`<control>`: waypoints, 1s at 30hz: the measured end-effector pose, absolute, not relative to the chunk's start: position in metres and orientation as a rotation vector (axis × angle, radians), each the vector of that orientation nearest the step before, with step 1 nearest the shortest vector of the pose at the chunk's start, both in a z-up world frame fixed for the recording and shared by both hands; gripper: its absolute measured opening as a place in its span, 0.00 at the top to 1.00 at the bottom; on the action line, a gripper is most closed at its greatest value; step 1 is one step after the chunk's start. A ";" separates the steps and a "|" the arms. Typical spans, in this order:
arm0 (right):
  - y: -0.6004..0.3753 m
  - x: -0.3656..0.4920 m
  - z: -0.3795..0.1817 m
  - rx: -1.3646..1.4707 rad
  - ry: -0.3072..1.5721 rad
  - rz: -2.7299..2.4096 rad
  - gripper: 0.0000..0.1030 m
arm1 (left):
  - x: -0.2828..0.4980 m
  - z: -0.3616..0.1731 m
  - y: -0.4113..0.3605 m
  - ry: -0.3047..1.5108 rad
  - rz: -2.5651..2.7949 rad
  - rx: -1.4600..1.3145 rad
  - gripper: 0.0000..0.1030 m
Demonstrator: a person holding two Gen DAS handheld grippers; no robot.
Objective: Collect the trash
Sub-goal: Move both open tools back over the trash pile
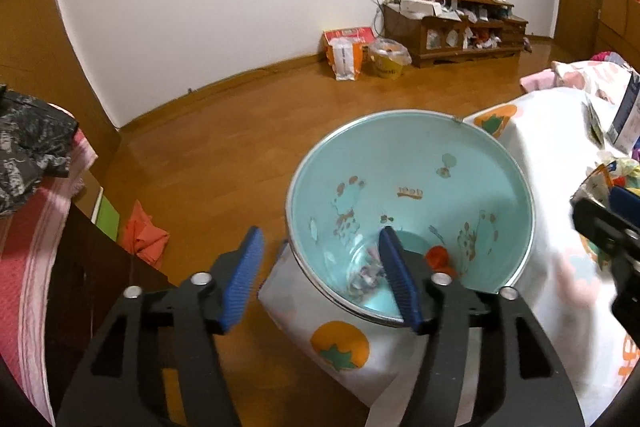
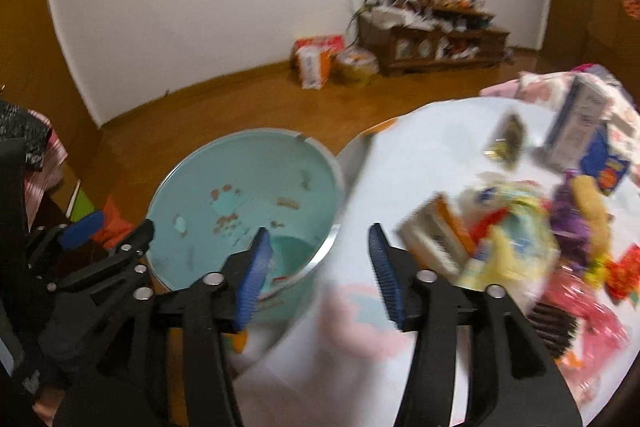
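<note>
Home living room, wooden floor, cluttered TV cabinet, patterned tablecloth

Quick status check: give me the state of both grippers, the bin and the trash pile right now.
left gripper: open, empty, over the bin's near rim
right gripper: open, empty
bin: upright, no lid, a few scraps at the bottom
trash pile: heaped on the table, uncollected

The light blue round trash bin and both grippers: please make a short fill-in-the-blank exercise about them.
1. The light blue round trash bin stands on the brown wooden ____.
2. Both the left gripper and the right gripper have jaws that are ____.
3. The small crumpled piece at the bin's bottom is coloured ____.

Missing words: floor; open; red
</note>
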State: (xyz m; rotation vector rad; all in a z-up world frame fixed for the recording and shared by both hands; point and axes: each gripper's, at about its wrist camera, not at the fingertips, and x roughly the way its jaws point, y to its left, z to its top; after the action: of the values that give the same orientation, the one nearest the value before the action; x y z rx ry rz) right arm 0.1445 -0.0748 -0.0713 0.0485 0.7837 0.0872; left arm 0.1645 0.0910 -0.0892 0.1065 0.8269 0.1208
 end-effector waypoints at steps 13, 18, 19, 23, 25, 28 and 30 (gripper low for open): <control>-0.128 0.075 -0.046 0.098 0.658 -0.025 0.05 | 0.117 -0.062 0.052 0.774 0.078 0.119 0.24; -0.155 0.055 -0.045 0.145 0.664 -0.064 0.05 | 0.102 -0.054 0.036 0.753 0.057 0.136 0.19; -0.161 0.049 -0.044 0.151 0.657 -0.077 0.05 | 0.100 -0.052 0.032 0.749 0.052 0.138 0.19; -0.180 0.032 -0.042 0.175 0.640 -0.119 0.05 | 0.092 -0.049 0.017 0.747 0.020 0.144 0.15; -0.193 0.023 -0.042 0.192 0.633 -0.148 0.05 | 0.087 -0.049 0.008 0.745 0.006 0.154 0.11; -0.209 0.014 -0.043 0.213 0.624 -0.185 0.05 | 0.081 -0.048 -0.004 0.740 -0.011 0.166 0.07; -0.216 0.009 -0.043 0.224 0.619 -0.204 0.05 | 0.078 -0.048 -0.012 0.741 -0.029 0.179 0.06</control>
State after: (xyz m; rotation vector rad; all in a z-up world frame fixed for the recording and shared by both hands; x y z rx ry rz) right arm 0.0087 -0.2165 -0.0426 0.2236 0.6186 -0.2036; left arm 0.0782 -0.0120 -0.0478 0.1790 0.7410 -0.0290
